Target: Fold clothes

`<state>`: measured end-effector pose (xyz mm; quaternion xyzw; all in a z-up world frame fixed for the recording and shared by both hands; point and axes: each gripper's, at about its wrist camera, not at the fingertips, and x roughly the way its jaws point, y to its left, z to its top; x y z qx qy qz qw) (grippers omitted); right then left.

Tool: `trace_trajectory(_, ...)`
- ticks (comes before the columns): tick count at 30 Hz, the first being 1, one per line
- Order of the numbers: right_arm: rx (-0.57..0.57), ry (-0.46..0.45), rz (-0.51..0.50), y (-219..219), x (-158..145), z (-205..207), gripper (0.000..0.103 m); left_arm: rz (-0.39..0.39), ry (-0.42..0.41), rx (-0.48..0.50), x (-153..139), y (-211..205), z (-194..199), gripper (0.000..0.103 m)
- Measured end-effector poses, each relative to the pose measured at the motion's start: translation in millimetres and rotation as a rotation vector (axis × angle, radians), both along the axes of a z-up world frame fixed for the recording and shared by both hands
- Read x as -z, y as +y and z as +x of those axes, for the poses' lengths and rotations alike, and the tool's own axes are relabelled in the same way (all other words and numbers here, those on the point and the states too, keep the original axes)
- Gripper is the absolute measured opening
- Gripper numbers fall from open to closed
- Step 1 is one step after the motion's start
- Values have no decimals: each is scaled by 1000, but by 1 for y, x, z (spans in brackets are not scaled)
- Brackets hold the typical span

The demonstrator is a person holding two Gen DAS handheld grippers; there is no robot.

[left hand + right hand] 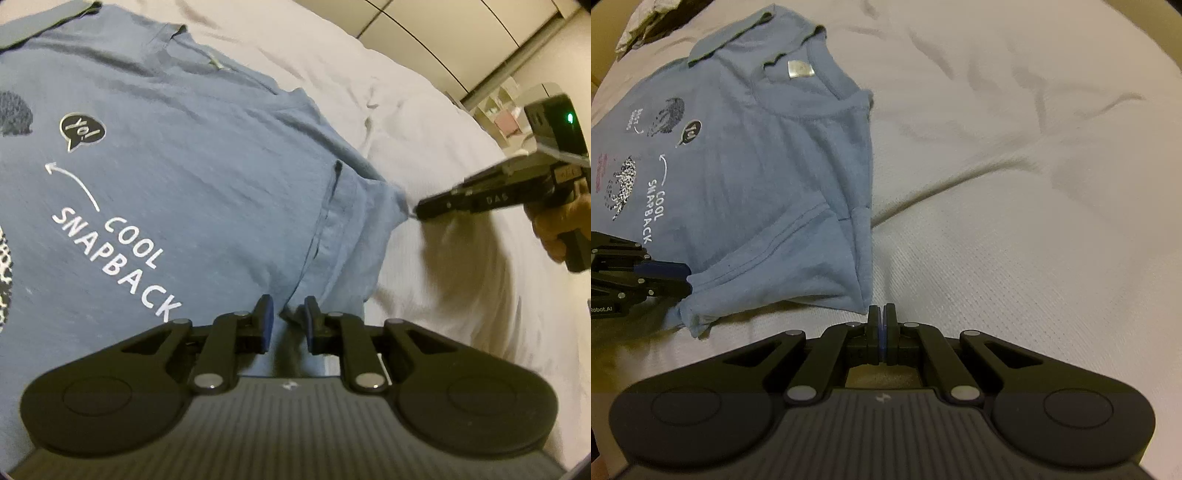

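Note:
A blue T-shirt (184, 166) printed with "COOL SNAPBACK" lies on a white bed (443, 288), its side folded in. My left gripper (289, 314) is closed on a bunched fold at the shirt's near edge, and cloth fills the gap between its fingers. In the right wrist view the left gripper (689, 280) grips the lower left corner of the shirt (757, 166). My right gripper (881, 310) is shut at the other corner of that edge. In the left wrist view the right gripper (419, 212) has the sleeve corner drawn to its tip. The edge between the two grippers hangs slightly off the sheet.
The wrinkled white bed (1015, 184) stretches wide to the right of the shirt. A grey garment (646, 22) lies at the far left corner. A hand (554, 229) holds the right gripper. Cupboard doors (443, 29) and shelves (502, 110) stand beyond the bed.

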<state>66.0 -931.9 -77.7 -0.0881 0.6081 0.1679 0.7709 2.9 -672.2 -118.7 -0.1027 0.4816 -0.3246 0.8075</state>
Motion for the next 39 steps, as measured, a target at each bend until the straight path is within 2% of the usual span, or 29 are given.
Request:
trace_trajectory(2,-6,-41,24,3,-8,-3,5,14,-20,12,-4,1,-2,20)
trace_trajectory(5,3,-100,101,7,-18,-2,10,24,-61,37,-11,-1,-6,20)
trace_trajectory(9,-15,-111,199,29,-14,6,13,23,-105,105,-15,-18,-9,20)
trace_trajectory(13,-82,-54,173,52,12,6,12,67,-55,128,4,-36,0,21)
trace_trajectory(15,-86,2,105,55,29,1,10,71,-44,115,9,-34,4,21)
trace_trajectory(17,-73,35,87,49,34,-6,5,66,-54,102,4,-29,6,22)
trace_trajectory(19,-42,25,97,43,26,-13,7,65,-56,83,-2,-19,8,24)
trace_trajectory(23,45,-28,150,35,4,-26,16,69,-51,41,-15,7,10,28)
trace_trajectory(26,60,-42,158,43,-1,-37,23,67,-21,31,-16,15,12,31)
trace_trajectory(28,48,-40,159,48,3,-44,31,59,2,44,-13,14,14,33)
trace_trajectory(31,-6,-78,118,57,2,-49,32,57,15,75,-8,4,11,33)
trace_trajectory(36,-68,-86,93,59,9,-21,46,80,28,90,3,-13,8,33)
trace_trajectory(39,-105,-92,78,60,13,-4,46,85,30,80,6,-17,9,30)
